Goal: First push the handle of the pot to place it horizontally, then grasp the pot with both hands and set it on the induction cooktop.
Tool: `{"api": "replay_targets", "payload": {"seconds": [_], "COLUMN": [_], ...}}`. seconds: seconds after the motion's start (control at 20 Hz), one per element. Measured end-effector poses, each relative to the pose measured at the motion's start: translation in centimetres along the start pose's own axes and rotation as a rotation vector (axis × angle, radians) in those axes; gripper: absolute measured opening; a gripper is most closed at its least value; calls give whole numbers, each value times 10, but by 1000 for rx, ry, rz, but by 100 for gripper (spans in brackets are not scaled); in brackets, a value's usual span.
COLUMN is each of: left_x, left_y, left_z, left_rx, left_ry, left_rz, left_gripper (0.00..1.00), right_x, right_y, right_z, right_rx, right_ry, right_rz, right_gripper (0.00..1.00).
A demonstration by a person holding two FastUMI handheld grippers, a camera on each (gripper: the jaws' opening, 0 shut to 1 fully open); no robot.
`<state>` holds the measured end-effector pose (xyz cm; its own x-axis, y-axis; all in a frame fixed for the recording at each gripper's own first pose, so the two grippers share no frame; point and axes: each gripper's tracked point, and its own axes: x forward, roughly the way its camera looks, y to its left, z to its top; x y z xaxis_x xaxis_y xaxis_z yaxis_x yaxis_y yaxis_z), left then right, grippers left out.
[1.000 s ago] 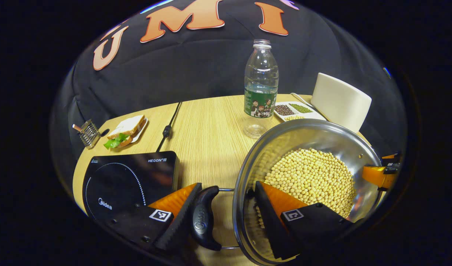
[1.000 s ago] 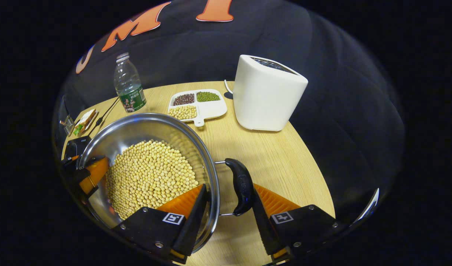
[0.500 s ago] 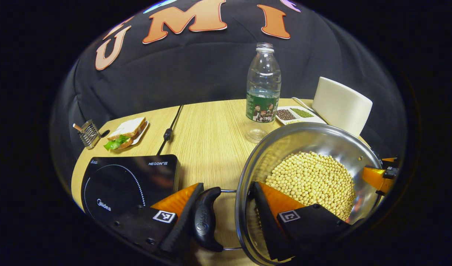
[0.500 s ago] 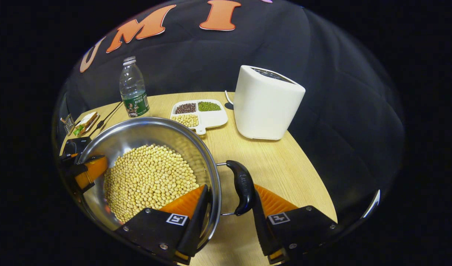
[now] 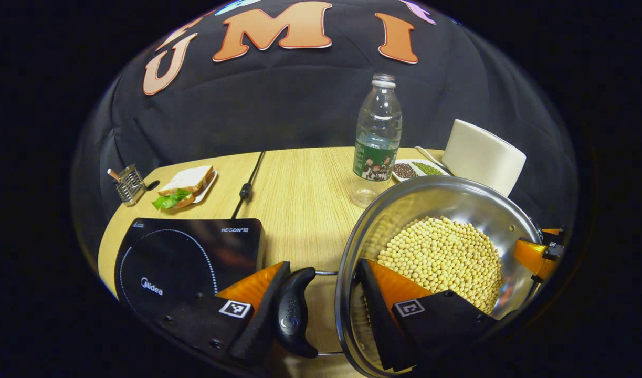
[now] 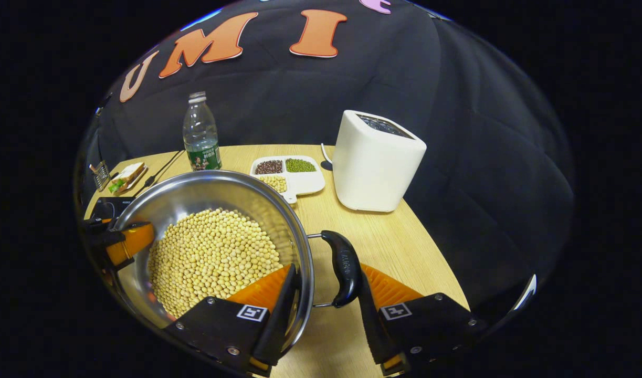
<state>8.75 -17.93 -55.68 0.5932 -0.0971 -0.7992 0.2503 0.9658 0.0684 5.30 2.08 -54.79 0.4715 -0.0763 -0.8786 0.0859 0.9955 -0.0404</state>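
With both my grippers' fingers clamped across the pot (image 5: 446, 210) rim and handles, I must next carry it to the cooktop (image 5: 184, 257) at nine o'clock.

At the bottom of both views, we are seeing each tool (image 5: 321, 310) (image 6: 325, 310) showing two ribbed wedge fingers, square coded tags, and small round screws.
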Motion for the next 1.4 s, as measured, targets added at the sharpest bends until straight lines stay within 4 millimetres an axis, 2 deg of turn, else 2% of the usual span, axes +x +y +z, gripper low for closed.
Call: {"api": "replay_targets", "payload": {"seconds": [0.05, 0.1, 0.15, 0.35, 0.4, 0.5, 0.6, 0.9, 1.05, 1.15, 1.2, 1.4], "left_x": [-5, -9, -14, -34, -39, -49, -60, -92, -105, -114, -118, -130], "left_y": [4, 8, 14, 39, 47, 62, 79, 127, 148, 163, 171, 204], "left_z": [4, 8, 14, 27, 31, 37, 42, 56, 57, 58, 57, 51], "left_rx": [3, 8, 8, -8, -9, -10, -7, -18, -25, -36, -43, -66], "left_ry": [-9, -19, -32, -55, -59, -68, -78, -110, -117, -118, -118, -113], "left_rz": [7, 13, 18, 35, 43, 61, 82, 139, 164, 174, 179, 204], "left_gripper": [84, 84, 82, 84, 84, 84, 84, 83, 83, 80, 83, 83], "right_x": [-3, -7, -12, -27, -26, -21, -15, 3, 13, 12, 8, 14], "right_y": [3, 4, 6, 17, 22, 21, 21, 23, 22, 20, 19, 18], "right_z": [4, 5, 10, 25, 23, 17, 16, 19, 21, 25, 29, 30], "right_rx": [3, 5, 7, -19, -24, -28, -32, -53, -60, -86, -88, -112], "right_ry": [-6, -5, -17, -52, -56, -71, -78, -120, -123, -129, -142, -144], "right_rz": [6, 12, 16, 33, 42, 62, 82, 134, 151, 157, 162, 183], "right_gripper": [64, 60, 64, 64, 59, 59, 64, 64, 64, 64, 64, 64]}}
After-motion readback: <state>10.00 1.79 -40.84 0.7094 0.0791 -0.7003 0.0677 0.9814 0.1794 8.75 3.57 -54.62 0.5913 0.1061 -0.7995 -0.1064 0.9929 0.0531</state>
